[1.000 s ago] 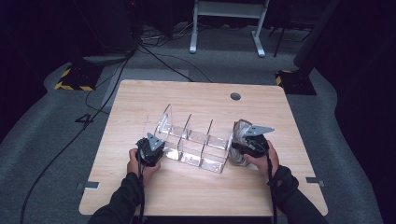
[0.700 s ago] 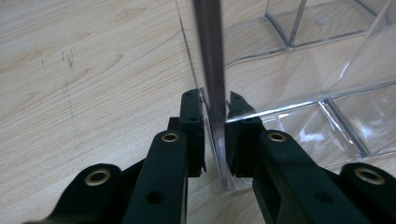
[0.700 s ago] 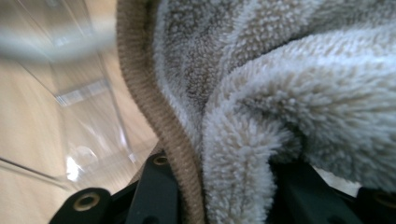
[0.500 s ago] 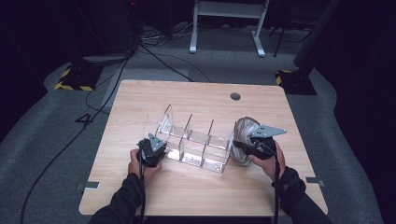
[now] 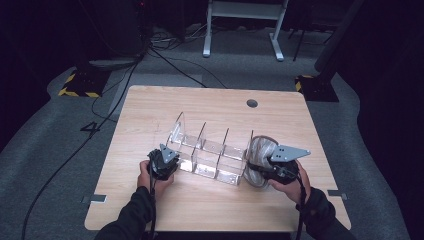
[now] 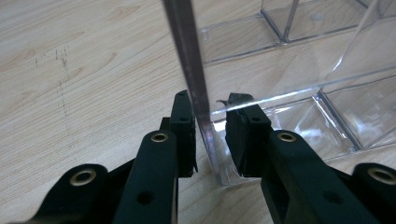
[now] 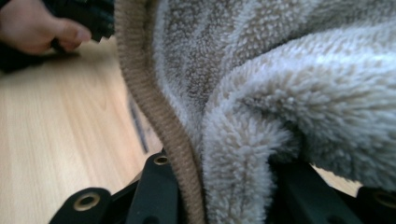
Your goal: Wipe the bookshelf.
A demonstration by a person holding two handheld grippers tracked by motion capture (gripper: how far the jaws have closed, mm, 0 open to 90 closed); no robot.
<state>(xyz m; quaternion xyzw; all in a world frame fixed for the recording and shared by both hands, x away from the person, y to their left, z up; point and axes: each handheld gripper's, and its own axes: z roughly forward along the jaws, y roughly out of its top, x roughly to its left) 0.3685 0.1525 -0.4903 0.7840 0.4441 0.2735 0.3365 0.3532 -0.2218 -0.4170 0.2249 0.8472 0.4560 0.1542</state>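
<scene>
A clear acrylic organizer [image 5: 210, 152] with several upright dividers stands mid-table. My left gripper [image 5: 171, 159] is at its left end. In the left gripper view the end wall [image 6: 189, 65] stands between the jaws of that gripper [image 6: 210, 135], with a thin gap on each side. These jaws have just been opening and do not press on the wall. My right gripper [image 5: 257, 171] is at the organizer's right end, shut on a fluffy grey-beige fleece cloth [image 5: 260, 150]. Its pile and brown hem [image 7: 280, 93] bulge over the jaws [image 7: 224, 186].
The wooden table [image 5: 150, 110] has a cable hole [image 5: 252, 103] at the back right. Cables, a yellow-black striped base [image 5: 80, 82] and white frame legs [image 5: 207, 30] lie on the floor behind. In the right gripper view, the other hand [image 7: 37, 28] is at the top left.
My right gripper has moved right and toward the person, lifting the fleece cloth with it. The left hand has stayed at the organizer's left end.
</scene>
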